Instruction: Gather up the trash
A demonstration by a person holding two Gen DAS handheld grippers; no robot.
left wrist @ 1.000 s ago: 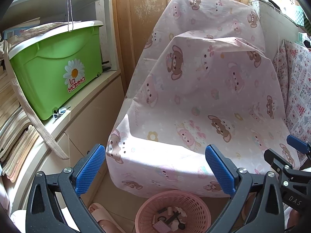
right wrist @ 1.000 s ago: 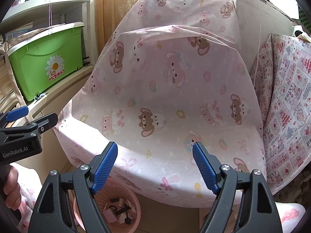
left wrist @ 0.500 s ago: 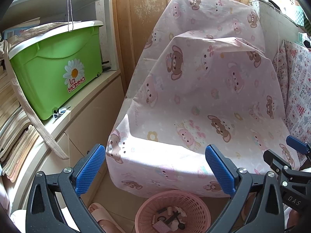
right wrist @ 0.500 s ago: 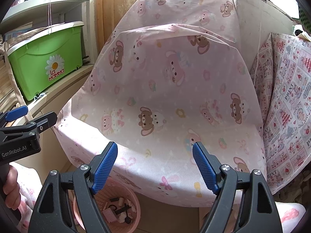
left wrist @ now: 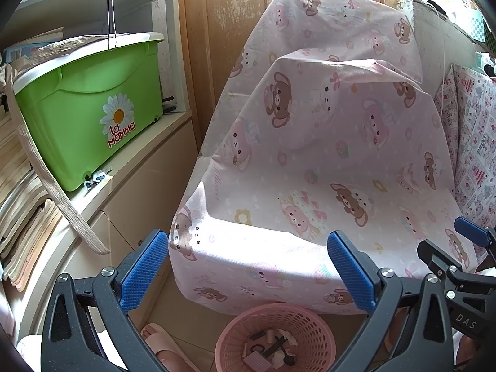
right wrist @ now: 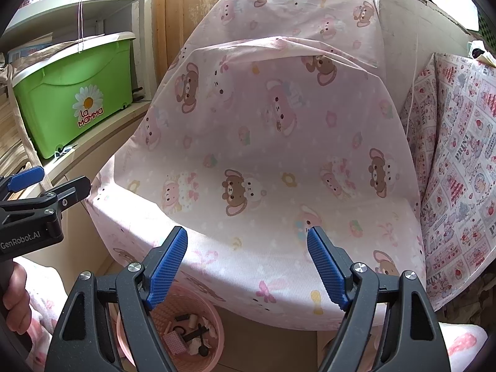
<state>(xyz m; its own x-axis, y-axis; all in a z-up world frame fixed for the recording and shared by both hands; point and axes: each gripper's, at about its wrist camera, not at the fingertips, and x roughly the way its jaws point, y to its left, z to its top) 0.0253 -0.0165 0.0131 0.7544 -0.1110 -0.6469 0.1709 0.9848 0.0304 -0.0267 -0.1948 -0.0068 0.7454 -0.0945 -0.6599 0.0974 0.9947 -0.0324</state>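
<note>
Fingers (right wrist: 167,268) of both grippers gape empty above the pink basket (left wrist: 310,319) holding trash (left wrist: 272,347).

A bulky form draped in pink bear-print cloth (left wrist: 310,161) fills the space ahead, overhanging the far rim of the round pink perforated plastic basket (left wrist: 276,334) on the floor. The basket's top is open from above. To the left, a cream cabinet (left wrist: 136,186) bearing a green plastic bin (left wrist: 90,108) leaves a narrow floor gap.
</note>
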